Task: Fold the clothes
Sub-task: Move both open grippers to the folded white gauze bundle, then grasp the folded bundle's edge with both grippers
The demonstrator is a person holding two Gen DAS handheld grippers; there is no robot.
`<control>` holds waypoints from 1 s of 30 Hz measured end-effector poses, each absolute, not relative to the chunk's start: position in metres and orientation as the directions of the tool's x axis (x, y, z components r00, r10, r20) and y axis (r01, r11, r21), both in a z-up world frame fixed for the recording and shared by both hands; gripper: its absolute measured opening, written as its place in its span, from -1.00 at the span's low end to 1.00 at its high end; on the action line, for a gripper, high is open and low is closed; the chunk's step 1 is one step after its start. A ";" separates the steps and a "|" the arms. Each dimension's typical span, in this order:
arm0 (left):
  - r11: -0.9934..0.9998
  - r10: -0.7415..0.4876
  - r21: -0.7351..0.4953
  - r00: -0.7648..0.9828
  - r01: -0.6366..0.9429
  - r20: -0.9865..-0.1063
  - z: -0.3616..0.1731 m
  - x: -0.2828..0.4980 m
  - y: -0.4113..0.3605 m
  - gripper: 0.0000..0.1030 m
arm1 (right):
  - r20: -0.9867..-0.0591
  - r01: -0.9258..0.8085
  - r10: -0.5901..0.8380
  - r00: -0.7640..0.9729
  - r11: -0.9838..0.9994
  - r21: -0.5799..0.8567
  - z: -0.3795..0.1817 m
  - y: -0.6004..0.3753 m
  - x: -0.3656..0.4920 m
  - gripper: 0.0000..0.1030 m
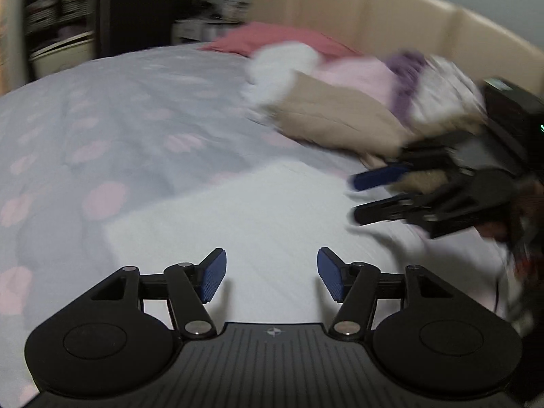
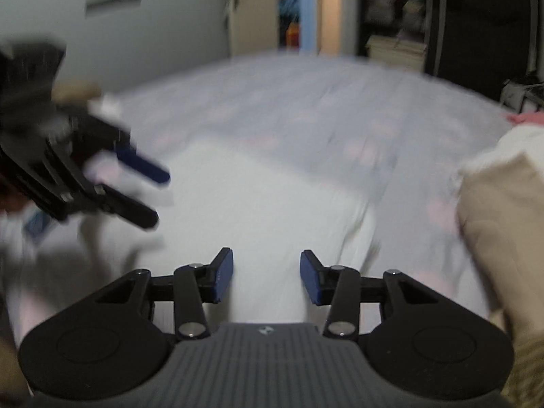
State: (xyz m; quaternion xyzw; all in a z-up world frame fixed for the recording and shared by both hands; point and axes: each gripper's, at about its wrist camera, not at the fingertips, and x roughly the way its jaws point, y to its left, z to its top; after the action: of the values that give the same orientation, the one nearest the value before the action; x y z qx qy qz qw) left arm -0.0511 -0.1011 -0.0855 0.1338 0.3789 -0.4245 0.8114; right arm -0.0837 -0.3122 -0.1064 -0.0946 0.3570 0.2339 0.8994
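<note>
Your left hand-held gripper [image 1: 272, 273] and right hand-held gripper [image 2: 267, 273] both hang with jaws apart and empty above the white folded garment [image 1: 258, 210] on the bed [image 1: 102, 119]; farther back sits the heap of clothes [image 1: 340, 102].

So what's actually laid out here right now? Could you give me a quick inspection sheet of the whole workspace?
Surface: bed with a grey cover printed with pink spots.
Job's things: white garment lying flat under both grippers; it looks folded, though blur hides the detail.
Clutter: pile of clothes in beige, pink, purple and white, by the headboard; red pillow behind it.
Grippers: left gripper open, nothing between the pads; right gripper open, also empty.
Cables: a thin dark cable hangs near the right gripper.
Surroundings: dark shelving, a pale door, all blurred.
</note>
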 end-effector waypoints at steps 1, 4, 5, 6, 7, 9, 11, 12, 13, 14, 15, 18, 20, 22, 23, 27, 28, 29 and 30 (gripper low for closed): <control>0.605 -0.554 -0.096 0.331 0.791 -0.764 -0.093 -0.054 -0.106 0.12 | -0.714 -0.509 0.336 0.614 0.860 -0.033 -0.115 -0.314 -0.089 -0.09; 0.629 -0.522 -0.147 0.274 0.764 -0.808 -0.108 -0.050 -0.106 0.12 | -0.741 -0.515 0.332 0.584 0.857 -0.022 -0.117 -0.332 -0.098 -0.07; 0.635 -0.531 -0.163 0.273 0.755 -0.802 -0.107 -0.047 -0.103 0.12 | -0.742 -0.506 0.335 0.581 0.862 -0.007 -0.112 -0.338 -0.099 -0.07; 0.639 -0.534 -0.169 0.274 0.751 -0.800 -0.104 -0.044 -0.102 0.12 | -0.736 -0.496 0.344 0.583 0.868 0.012 -0.106 -0.345 -0.099 -0.06; 0.642 -0.536 -0.165 0.284 0.749 -0.795 -0.100 -0.041 -0.100 0.12 | -0.717 -0.474 0.359 0.597 0.879 0.044 -0.098 -0.354 -0.100 0.06; 0.673 -0.546 -0.177 0.321 0.718 -0.773 -0.088 -0.034 -0.091 0.12 | -0.690 -0.397 0.376 0.619 0.907 0.139 -0.085 -0.370 -0.097 0.43; 0.716 -0.556 -0.227 0.343 0.660 -0.757 -0.080 -0.024 -0.078 0.13 | -0.669 -0.330 0.406 0.622 0.912 0.246 -0.079 -0.384 -0.090 0.57; 0.738 -0.558 -0.259 0.348 0.624 -0.753 -0.076 -0.018 -0.070 0.14 | -0.670 -0.300 0.413 0.617 0.910 0.284 -0.079 -0.388 -0.087 0.59; 0.761 -0.557 -0.298 0.346 0.577 -0.755 -0.075 -0.011 -0.061 0.16 | -0.674 -0.271 0.418 0.609 0.908 0.319 -0.081 -0.391 -0.083 0.61; 0.780 -0.556 -0.340 0.334 0.525 -0.761 -0.075 -0.003 -0.052 0.23 | -0.679 -0.242 0.428 0.596 0.903 0.356 -0.083 -0.393 -0.080 0.65; 0.793 -0.557 -0.384 0.307 0.473 -0.772 -0.077 0.005 -0.043 0.24 | -0.686 -0.216 0.448 0.573 0.890 0.401 -0.088 -0.395 -0.078 0.68; 0.785 -0.597 -0.524 0.177 0.331 -0.782 -0.095 0.027 -0.017 0.24 | -0.694 -0.149 0.509 0.509 0.846 0.511 -0.101 -0.396 -0.073 0.74; 0.783 -0.607 -0.553 0.158 0.285 -0.779 -0.103 0.033 -0.004 0.24 | -0.692 -0.105 0.537 0.482 0.820 0.563 -0.110 -0.396 -0.068 0.74; 0.797 -0.594 -0.544 0.173 0.263 -0.786 -0.109 0.038 0.005 0.25 | -0.692 -0.065 0.544 0.475 0.806 0.589 -0.115 -0.397 -0.062 0.74; 0.801 -0.588 -0.539 0.175 0.261 -0.790 -0.112 0.040 0.008 0.25 | -0.695 -0.043 0.545 0.469 0.800 0.599 -0.119 -0.398 -0.058 0.74; 0.811 -0.570 -0.518 0.165 0.271 -0.805 -0.121 0.048 0.009 0.25 | -0.699 0.016 0.550 0.456 0.781 0.624 -0.126 -0.401 -0.049 0.74; 0.815 -0.562 -0.508 0.166 0.278 -0.811 -0.122 0.049 0.008 0.25 | -0.697 0.023 0.553 0.457 0.776 0.630 -0.127 -0.401 -0.047 0.74; 0.815 -0.561 -0.508 0.163 0.278 -0.811 -0.124 0.050 0.007 0.25 | -0.695 0.028 0.555 0.458 0.772 0.635 -0.128 -0.401 -0.046 0.74; 0.812 -0.567 -0.516 0.156 0.274 -0.809 -0.125 0.052 0.007 0.25 | -0.694 0.033 0.556 0.457 0.769 0.638 -0.129 -0.402 -0.045 0.74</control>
State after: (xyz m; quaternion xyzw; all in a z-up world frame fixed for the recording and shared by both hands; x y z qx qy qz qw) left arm 0.0516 0.0070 -0.1254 -0.1248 0.5862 -0.2803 0.7499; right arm -0.0451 -0.4020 -0.1290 0.2979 0.4946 0.1635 0.7999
